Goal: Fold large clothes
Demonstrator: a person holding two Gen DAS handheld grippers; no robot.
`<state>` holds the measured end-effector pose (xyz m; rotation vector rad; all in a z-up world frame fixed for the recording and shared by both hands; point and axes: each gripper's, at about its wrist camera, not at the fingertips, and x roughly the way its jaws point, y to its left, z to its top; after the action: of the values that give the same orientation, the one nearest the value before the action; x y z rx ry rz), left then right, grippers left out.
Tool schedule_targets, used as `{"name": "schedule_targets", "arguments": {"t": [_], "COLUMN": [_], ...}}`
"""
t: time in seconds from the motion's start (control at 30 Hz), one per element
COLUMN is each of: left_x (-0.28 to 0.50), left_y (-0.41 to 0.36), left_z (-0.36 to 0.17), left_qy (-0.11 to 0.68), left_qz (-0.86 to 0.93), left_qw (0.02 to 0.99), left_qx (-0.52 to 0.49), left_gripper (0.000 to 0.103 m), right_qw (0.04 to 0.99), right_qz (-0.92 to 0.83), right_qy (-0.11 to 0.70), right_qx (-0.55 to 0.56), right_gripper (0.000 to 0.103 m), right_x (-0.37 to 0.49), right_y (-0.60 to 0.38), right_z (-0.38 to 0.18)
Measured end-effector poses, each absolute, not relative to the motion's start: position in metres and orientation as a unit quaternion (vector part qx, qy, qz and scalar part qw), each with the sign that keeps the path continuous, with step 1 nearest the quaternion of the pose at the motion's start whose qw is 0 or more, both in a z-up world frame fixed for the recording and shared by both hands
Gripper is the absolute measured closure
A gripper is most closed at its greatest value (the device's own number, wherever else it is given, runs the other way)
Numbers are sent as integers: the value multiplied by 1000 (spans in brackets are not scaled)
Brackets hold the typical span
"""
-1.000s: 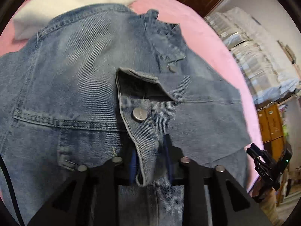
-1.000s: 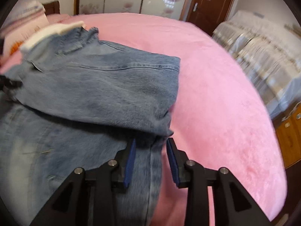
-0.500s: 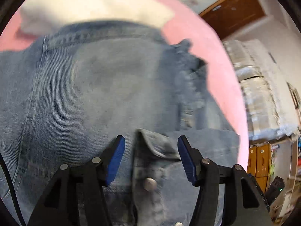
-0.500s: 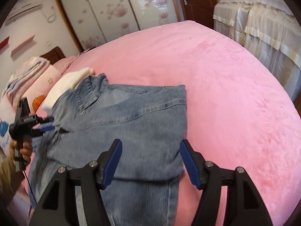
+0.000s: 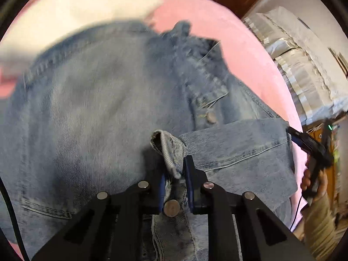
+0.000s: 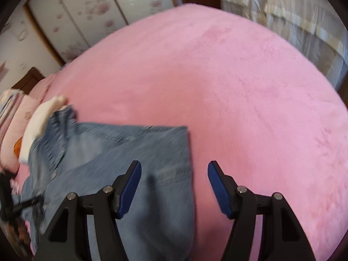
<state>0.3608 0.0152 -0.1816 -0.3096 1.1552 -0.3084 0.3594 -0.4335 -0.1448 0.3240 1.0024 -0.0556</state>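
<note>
A blue denim jacket [image 5: 91,113] lies spread on the pink bed, one sleeve folded across its front [image 5: 237,148]. My left gripper [image 5: 175,184] is shut on the jacket's buttoned front edge [image 5: 168,150], which bunches up between the pads. In the right wrist view the jacket [image 6: 130,152] lies at the lower left. My right gripper [image 6: 173,187] is open and empty, above the folded sleeve's right edge. It also shows at the right edge of the left wrist view [image 5: 308,143].
The pink bed cover [image 6: 228,87] stretches far and right. A white cloth [image 5: 71,15] lies beyond the jacket's collar. Pillows [image 6: 10,117] sit at far left. A second covered bed [image 6: 293,21] stands at the right, wardrobe doors [image 6: 91,10] behind.
My left gripper has closed on the jacket's front edge after being open half a second ago. My right gripper, open, has swung right away from the jacket.
</note>
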Motion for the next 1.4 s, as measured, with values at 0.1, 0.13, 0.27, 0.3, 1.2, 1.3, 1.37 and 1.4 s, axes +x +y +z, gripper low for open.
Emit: {"name": "schedule_targets", "arguments": {"t": [0.1,0.13,0.27,0.3,1.2,1.3,1.37,1.4], "left_x": [358,359,365,369,298,291,288,288], "left_y": [7,5,8,10,-64,-53,-45,-42], "left_z": [-157,-148,-134,-138,-182,-186,-184,-185], "left_qy": [508,497,461,465,517,501,498,498], "left_qz": [-151,-148,-126,-119,-63,-74,-74,-77], "left_qw": [840,848,874,873,852,860,861,861], "left_qx": [-117,-107,-85,-86,-53,-62,-68,-74], "left_gripper": [91,91,92,92,49,50,50,50], "right_qw": [854,856,881,884,877,885,889,889], "right_qz": [-24,-14,-28,-31,109,59,-14,-39], "right_qy": [496,497,456,448,468,462,457,457], "right_qx": [155,145,127,133,-1,-16,-16,-1], "right_gripper": [64,98,99,99,76,92,92,92], "right_x": [375,378,373,371,245,245,242,240], "right_y": [-436,-433,-429,-431,-253,-274,-311,-332], "right_z": [-160,-161,-140,-137,-150,-158,-159,-161]}}
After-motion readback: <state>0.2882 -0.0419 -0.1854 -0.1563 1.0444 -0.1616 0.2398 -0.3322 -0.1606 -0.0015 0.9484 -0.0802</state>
